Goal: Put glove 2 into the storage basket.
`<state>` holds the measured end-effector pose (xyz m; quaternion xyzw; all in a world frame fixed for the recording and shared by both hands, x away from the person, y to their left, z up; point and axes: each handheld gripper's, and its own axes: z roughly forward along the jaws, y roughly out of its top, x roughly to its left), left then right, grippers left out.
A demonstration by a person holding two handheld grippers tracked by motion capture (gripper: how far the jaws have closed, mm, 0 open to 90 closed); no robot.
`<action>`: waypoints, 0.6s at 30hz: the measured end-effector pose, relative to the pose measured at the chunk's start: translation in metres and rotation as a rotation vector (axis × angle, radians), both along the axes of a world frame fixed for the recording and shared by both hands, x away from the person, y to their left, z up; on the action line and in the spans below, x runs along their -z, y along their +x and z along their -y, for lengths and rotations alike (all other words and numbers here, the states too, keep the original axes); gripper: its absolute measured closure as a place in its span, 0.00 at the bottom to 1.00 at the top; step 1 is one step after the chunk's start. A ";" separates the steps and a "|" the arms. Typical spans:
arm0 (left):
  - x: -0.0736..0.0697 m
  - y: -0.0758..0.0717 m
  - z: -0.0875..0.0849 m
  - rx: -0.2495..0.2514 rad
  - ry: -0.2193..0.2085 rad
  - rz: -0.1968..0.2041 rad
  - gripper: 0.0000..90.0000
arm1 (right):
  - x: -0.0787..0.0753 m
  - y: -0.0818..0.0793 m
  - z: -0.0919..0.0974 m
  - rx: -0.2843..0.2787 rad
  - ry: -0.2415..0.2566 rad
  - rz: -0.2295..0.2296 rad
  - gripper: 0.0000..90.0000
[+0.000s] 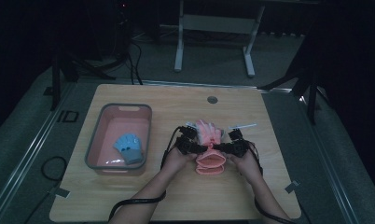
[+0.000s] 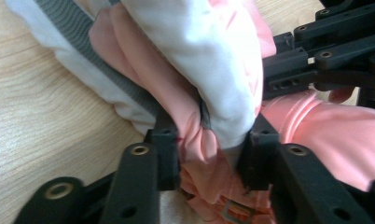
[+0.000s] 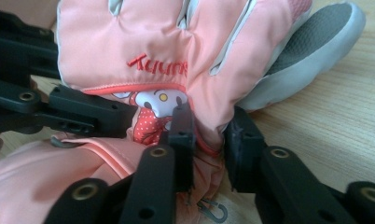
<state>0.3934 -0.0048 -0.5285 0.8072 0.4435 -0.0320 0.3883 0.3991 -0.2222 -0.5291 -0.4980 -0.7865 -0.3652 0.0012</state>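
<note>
A light wooden table [image 1: 129,196] carries everything, and the person's forearms come onto it from the near edge. Toward its left side sits a pink basket [image 1: 95,135] with a grey rim, and a small blue glove [image 1: 128,148] lies inside it, toward the near right corner. Well apart from the basket, near the middle of the table, lies a pink ski glove [image 1: 210,161], its fingers pointing away from the person and its wide cuff toward them.

The two grippers meet over that glove at its narrow wrist part. The left gripper [image 2: 212,140] comes in from the glove's left side, and its jaws pinch a bunched fold of pink and white fabric, both pads pressed against the cloth. The right gripper [image 3: 209,133] comes in from the opposite side, and its jaws likewise squeeze a fold of pink fabric just below the glove's cartoon patch and red embroidered lettering. In the right gripper view the glove's grey, textured thumb rests on the wood beside the jaws
</note>
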 end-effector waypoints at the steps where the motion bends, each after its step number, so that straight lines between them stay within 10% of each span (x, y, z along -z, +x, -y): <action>1: -0.002 -0.001 0.000 0.001 0.004 0.004 0.76 | 0.000 -0.001 0.001 0.009 0.017 -0.003 0.85; 18: -0.061 -0.010 -0.025 0.021 0.027 0.077 0.78 | -0.052 -0.014 -0.020 0.001 0.037 0.111 0.87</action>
